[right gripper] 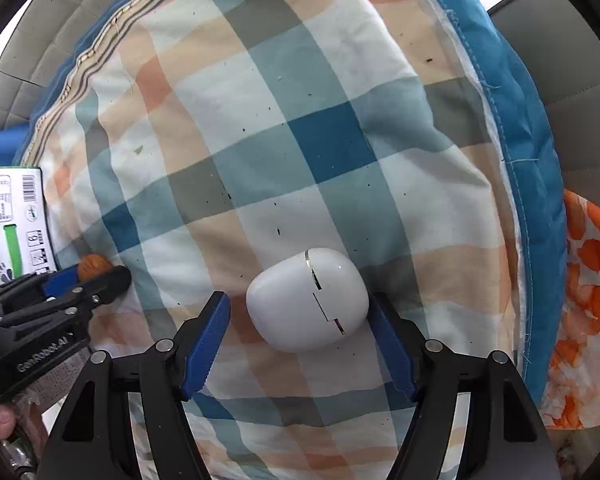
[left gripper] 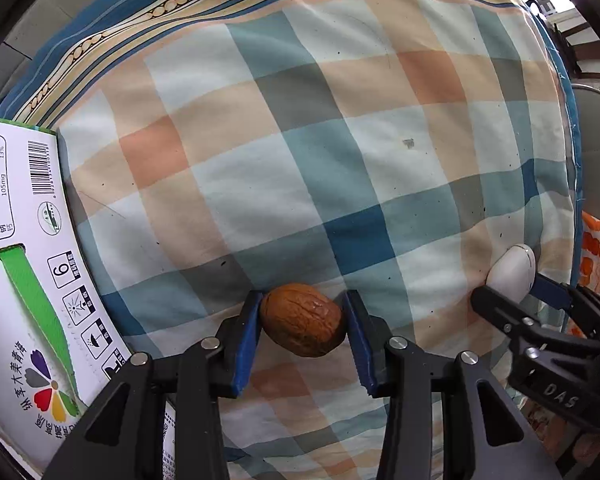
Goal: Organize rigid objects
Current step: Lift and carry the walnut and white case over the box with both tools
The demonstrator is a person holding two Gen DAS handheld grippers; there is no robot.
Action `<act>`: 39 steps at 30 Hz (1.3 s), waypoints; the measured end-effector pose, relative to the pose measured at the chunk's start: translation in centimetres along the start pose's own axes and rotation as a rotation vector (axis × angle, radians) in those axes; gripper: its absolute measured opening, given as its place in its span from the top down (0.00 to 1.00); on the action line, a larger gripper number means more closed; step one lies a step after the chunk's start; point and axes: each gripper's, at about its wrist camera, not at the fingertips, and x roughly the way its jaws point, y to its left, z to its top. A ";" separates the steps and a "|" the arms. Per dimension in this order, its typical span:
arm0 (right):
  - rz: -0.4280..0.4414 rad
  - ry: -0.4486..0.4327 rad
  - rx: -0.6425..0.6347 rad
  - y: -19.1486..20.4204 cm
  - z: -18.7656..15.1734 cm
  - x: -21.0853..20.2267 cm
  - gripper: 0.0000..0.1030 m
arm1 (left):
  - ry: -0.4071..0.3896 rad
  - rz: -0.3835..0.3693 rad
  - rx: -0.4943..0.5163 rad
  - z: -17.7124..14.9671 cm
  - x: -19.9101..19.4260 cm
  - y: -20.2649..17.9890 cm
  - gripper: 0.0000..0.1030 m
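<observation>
Behind left gripper (right gripper: 86, 280), walnut (right gripper: 95, 265) mostly hidden

Printed carton (left gripper: 16, 240) cut off at left edge

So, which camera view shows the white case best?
The right wrist view: the white case lies whole between the right gripper fingers, its lid seam visible. The left wrist view shows only part of it at the edge, behind that gripper.

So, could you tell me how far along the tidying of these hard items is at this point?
Nothing looks put away yet. In hand: the left gripper is closed on the walnut, and the right gripper straddles the white earbud case with a gap at one pad. Left: grip the case and carry both off the checked cloth.
</observation>
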 end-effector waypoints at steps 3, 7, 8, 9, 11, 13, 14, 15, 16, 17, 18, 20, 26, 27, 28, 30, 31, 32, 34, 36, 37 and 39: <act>-0.060 -0.007 -0.028 0.9 -1.4 0.4 0.33 | -0.019 0.010 -0.002 -0.8 -0.1 -0.4 0.63; -0.127 -0.004 -0.072 2.8 -2.5 1.1 0.42 | -0.039 0.019 -0.001 -2.2 -0.4 -0.7 0.63; -0.125 -0.001 -0.074 2.9 -2.7 1.1 0.42 | -0.041 0.015 -0.004 -2.6 -0.7 -0.9 0.63; -0.120 -0.002 -0.070 2.8 -3.0 1.0 0.42 | -0.048 0.012 -0.007 -2.8 -0.9 -1.0 0.63; -0.102 -0.003 -0.061 2.7 -3.5 0.7 0.42 | -0.066 0.009 -0.008 -3.9 -1.6 -1.1 0.63; -0.088 -0.008 -0.056 1.8 -3.9 -0.2 0.42 | -0.084 -0.003 -0.014 -4.9 -2.3 -1.0 0.63; -0.080 -0.009 -0.054 1.4 -4.2 -0.5 0.42 | -0.094 -0.006 -0.013 -5.6 -2.6 -1.0 0.63; -0.071 -0.009 -0.056 1.4 -4.6 -0.8 0.42 | -0.105 -0.012 -0.014 -6.0 -3.0 -0.9 0.63; -0.061 -0.011 -0.056 1.5 -4.8 -1.3 0.42 | -0.119 -0.024 -0.017 -6.8 -3.5 -0.9 0.63; -0.053 -0.013 -0.062 1.7 -5.3 -1.6 0.42 | -0.130 -0.030 -0.018 -7.4 -4.0 -0.9 0.63; -0.047 -0.013 -0.066 0.8 -6.0 -2.3 0.42 | -0.143 -0.035 -0.020 -8.0 -4.5 -0.8 0.63; -0.024 -0.021 -0.072 1.0 -7.3 -3.1 0.42 | -0.176 -0.045 -0.017 -9.8 -5.7 -0.7 0.63; 0.041 -0.066 -0.098 1.8 -11.1 -7.4 0.42 | -0.262 -0.095 -0.028 -13.3 -10.3 0.7 0.63; 0.049 -0.074 -0.104 2.1 -11.1 -8.4 0.42 | -0.277 -0.104 -0.033 -13.4 -11.5 1.1 0.63; 0.061 -0.089 -0.110 2.6 -11.4 -9.3 0.42 | -0.298 -0.114 -0.040 -13.3 -12.7 1.2 0.63; 0.086 -0.120 -0.130 4.1 -12.2 -11.3 0.42 | -0.343 -0.129 -0.051 -13.0 -14.9 2.0 0.63; 0.098 -0.135 -0.139 4.9 -12.6 -12.4 0.42 | -0.372 -0.136 -0.060 -13.4 -16.7 3.2 0.63; 0.108 -0.146 -0.151 5.6 -12.8 -13.3 0.42 | -0.396 -0.142 -0.069 -13.8 -17.8 3.8 0.63; 0.143 -0.176 -0.174 7.4 -13.5 -15.4 0.42 | -0.440 -0.151 -0.091 -14.4 -19.7 5.0 0.63; 0.167 -0.199 -0.205 9.9 -13.6 -17.2 0.42 | -0.485 -0.148 -0.108 -15.5 -22.1 7.1 0.63; 0.182 -0.209 -0.219 11.5 -13.6 -18.0 0.42 | -0.510 -0.141 -0.122 -16.3 -23.6 8.6 0.63; 0.200 -0.227 -0.251 14.4 -13.3 -18.9 0.42 | -0.538 -0.114 -0.147 -17.3 -25.3 11.2 0.63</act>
